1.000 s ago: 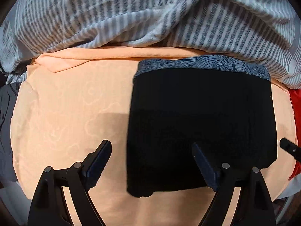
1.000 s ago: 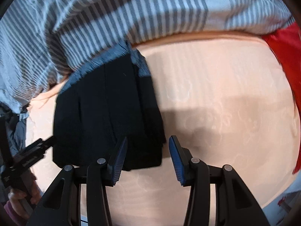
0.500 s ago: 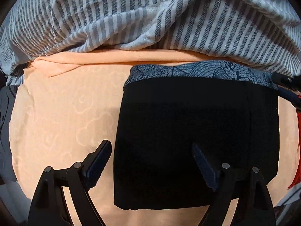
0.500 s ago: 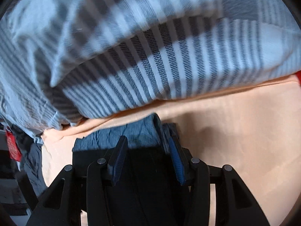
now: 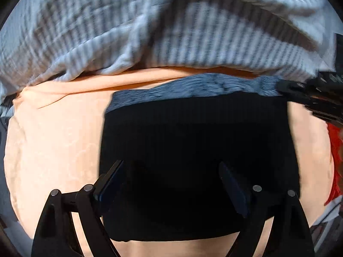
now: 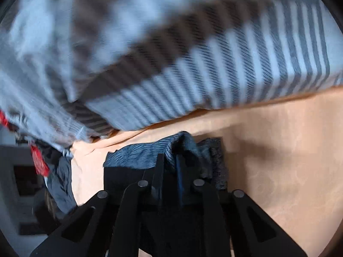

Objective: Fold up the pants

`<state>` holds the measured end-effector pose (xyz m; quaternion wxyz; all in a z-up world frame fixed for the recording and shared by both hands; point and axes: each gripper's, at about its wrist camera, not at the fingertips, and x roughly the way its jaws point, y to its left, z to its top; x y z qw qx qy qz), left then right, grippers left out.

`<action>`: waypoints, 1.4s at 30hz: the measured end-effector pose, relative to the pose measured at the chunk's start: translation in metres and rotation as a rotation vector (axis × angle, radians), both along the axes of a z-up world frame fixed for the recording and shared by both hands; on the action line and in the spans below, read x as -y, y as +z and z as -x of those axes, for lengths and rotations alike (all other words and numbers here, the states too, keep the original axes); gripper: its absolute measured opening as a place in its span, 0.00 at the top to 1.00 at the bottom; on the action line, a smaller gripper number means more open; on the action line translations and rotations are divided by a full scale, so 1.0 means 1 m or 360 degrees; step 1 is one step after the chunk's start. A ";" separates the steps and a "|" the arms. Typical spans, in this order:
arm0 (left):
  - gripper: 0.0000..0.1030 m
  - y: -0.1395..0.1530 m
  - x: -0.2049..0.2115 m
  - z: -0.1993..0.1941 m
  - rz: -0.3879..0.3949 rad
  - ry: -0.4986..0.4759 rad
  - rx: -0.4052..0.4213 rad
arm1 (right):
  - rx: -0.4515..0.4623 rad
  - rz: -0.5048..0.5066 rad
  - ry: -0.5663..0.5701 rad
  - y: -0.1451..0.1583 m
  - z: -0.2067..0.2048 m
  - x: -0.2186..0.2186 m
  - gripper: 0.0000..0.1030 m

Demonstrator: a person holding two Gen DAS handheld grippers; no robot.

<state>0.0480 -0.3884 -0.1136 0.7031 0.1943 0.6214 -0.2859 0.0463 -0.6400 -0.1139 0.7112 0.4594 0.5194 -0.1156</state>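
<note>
The black pants lie folded flat on the peach bedsheet, with a blue-grey patterned band along the far edge. My left gripper is open, its fingers spread over the near part of the pants. My right gripper is shut on the far right corner of the pants, pinching the blue-grey band. It also shows in the left wrist view at the far right corner of the pants.
A grey-and-white striped blanket is heaped along the far side of the bed. Red fabric lies at the right edge. Dark clothes hang off the bed's left side.
My right gripper moved to the far right corner of the pants and closed on it. My left gripper moved forward over the pants and stays open.
</note>
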 end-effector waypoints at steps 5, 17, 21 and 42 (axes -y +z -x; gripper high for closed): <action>0.14 0.005 0.023 0.020 0.0042 -0.0068 -0.0020 | 0.0079 -0.0147 0.0000 -0.018 0.003 0.011 0.71; 0.14 -0.005 0.067 0.058 0.0042 -0.0140 -0.0061 | 0.0308 -0.0380 -0.0016 -0.007 0.024 0.032 0.90; 0.14 -0.005 0.068 0.059 0.0041 -0.0130 -0.0077 | 0.0237 -0.0334 0.0038 -0.015 0.023 0.033 0.84; 0.14 -0.008 0.059 0.086 -0.0013 -0.0223 -0.0032 | 0.0572 -0.0695 -0.0103 -0.014 0.037 0.036 0.96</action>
